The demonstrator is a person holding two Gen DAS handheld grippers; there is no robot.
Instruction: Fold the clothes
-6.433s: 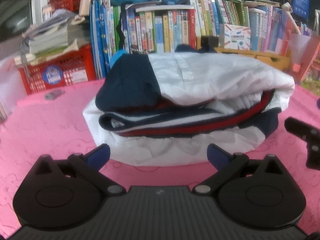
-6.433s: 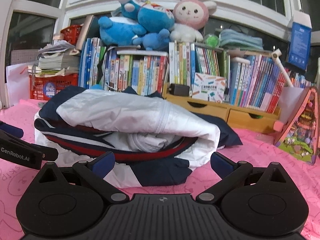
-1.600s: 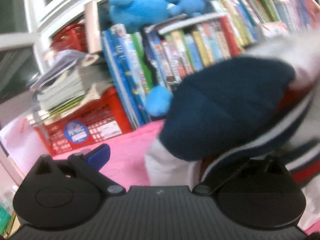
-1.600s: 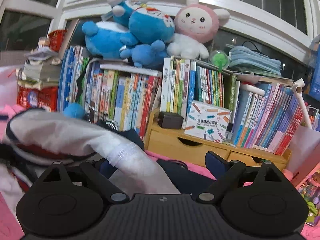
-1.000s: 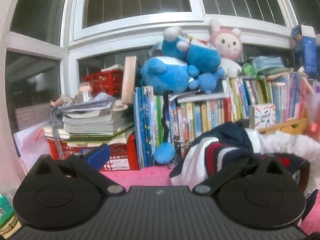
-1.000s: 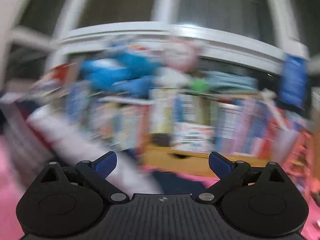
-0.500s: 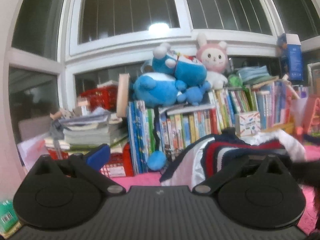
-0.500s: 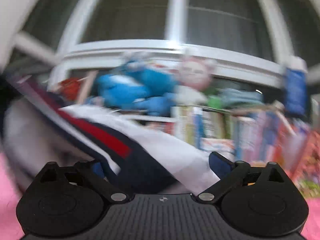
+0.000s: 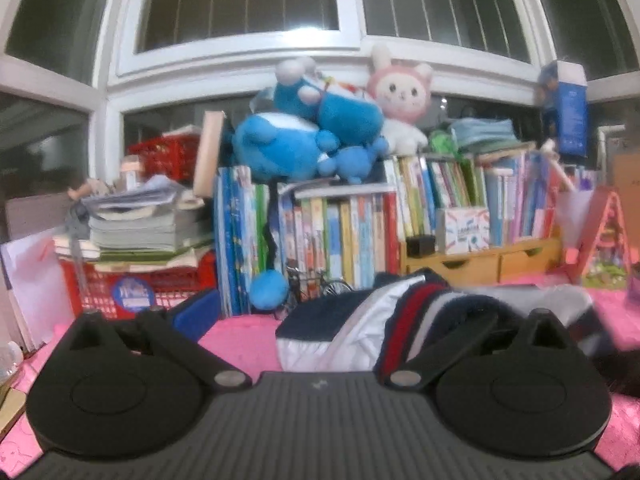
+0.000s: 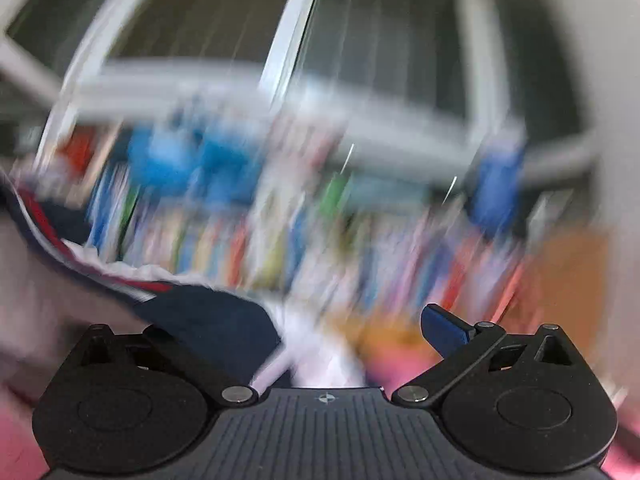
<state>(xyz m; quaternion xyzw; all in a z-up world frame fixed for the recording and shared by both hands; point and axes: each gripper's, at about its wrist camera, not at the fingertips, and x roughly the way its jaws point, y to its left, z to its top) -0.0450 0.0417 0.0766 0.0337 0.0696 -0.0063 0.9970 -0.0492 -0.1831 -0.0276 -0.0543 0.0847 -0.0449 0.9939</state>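
A folded bundle of navy, white and red clothing (image 9: 404, 320) lies on the pink tablecloth (image 9: 236, 340). My left gripper (image 9: 340, 320) is open; its left fingertip (image 9: 196, 312) is bare and its right finger is hidden under the bundle's edge. In the blurred right wrist view, my right gripper (image 10: 320, 320) is open. Its right fingertip (image 10: 444, 330) is bare and the clothing (image 10: 200, 320) drapes over its left finger.
Behind stand a row of books (image 9: 352, 240) with plush toys (image 9: 304, 136) on top, a red crate (image 9: 132, 288) stacked with papers, wooden drawers (image 9: 480, 262) and a pink toy house (image 9: 604, 240). The right wrist view is smeared by motion.
Both grippers went to the bundle's two ends and it was lifted and shifted. In the left view it now sits lower. The right view has turned and is now heavily blurred.
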